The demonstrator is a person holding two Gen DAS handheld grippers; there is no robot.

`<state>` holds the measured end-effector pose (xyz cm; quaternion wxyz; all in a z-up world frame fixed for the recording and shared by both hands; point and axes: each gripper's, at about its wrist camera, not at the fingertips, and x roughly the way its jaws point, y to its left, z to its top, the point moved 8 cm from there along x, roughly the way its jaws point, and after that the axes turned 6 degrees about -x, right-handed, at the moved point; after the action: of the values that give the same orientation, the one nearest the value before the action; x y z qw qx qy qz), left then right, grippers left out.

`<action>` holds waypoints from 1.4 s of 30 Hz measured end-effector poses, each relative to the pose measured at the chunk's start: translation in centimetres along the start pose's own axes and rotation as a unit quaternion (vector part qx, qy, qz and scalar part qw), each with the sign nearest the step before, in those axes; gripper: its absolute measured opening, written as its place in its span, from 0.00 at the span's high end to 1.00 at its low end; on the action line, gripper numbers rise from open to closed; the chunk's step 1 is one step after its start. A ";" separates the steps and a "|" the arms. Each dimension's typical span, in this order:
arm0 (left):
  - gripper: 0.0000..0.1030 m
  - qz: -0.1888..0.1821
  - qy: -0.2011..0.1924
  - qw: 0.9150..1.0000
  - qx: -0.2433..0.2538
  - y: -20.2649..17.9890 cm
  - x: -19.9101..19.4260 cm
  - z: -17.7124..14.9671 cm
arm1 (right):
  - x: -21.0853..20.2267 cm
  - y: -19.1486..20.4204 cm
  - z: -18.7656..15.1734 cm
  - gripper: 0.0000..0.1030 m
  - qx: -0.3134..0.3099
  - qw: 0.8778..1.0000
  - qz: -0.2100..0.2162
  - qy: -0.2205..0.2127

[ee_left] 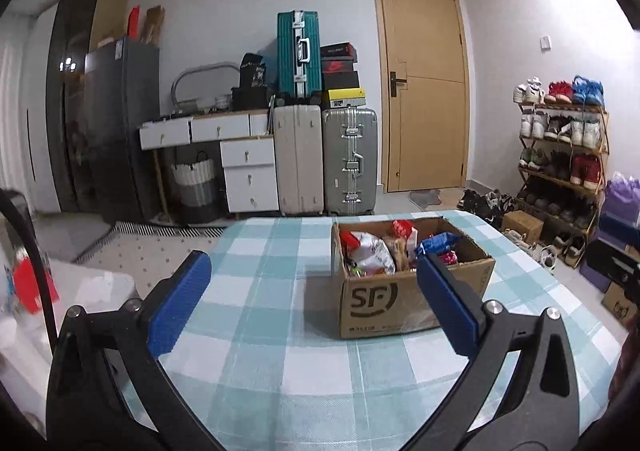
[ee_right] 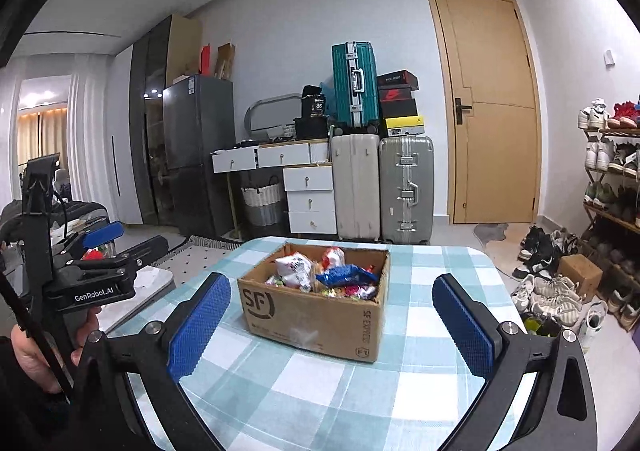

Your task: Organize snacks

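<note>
Both grippers empty, jaws wide apart; snacks in box on table.
The cardboard box (ee_left: 400,291), marked "SF" and, in the right wrist view, "SF EXPRESS", stands on the checked tablecloth (ee_left: 260,331) with snack packets (ee_right: 332,275) inside. Left gripper (ee_left: 316,299) and right gripper (ee_right: 332,327) hover short of it. Only the right view shows a hand (ee_right: 32,351) holding the "GenRobot.AI" unit.

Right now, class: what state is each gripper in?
Left gripper: open, holding nothing.
Right gripper: open, holding nothing.
</note>
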<state>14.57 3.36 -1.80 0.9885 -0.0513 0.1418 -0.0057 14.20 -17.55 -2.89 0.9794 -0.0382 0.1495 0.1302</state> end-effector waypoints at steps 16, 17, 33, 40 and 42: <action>0.00 0.016 -0.018 1.000 0.010 -0.6 1.2 -3.6 | -0.6 -0.1 -3.7 0.00 -0.002 1.000 0.011 -0.021; 0.00 0.014 -0.014 1.000 0.007 -0.6 1.1 -3.5 | -0.8 -0.1 -3.5 0.00 -0.003 1.000 0.009 -0.023; 0.00 0.019 -0.010 1.000 -0.008 -0.4 0.9 -3.5 | -0.8 -0.5 -3.6 0.00 0.011 1.000 0.010 -0.023; 0.00 0.015 -0.015 1.000 -0.012 -0.4 1.2 -3.7 | -0.7 -0.7 -4.1 0.00 0.020 1.000 0.011 -0.018; 0.00 0.015 -0.015 1.000 -0.011 -0.4 1.0 -3.7 | -0.7 -0.7 -4.1 0.00 0.021 1.000 0.011 -0.017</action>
<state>14.49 2.55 -5.52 0.9899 -0.0607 0.1278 0.0111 12.60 -18.88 -6.55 0.9809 -0.0133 0.1355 0.1386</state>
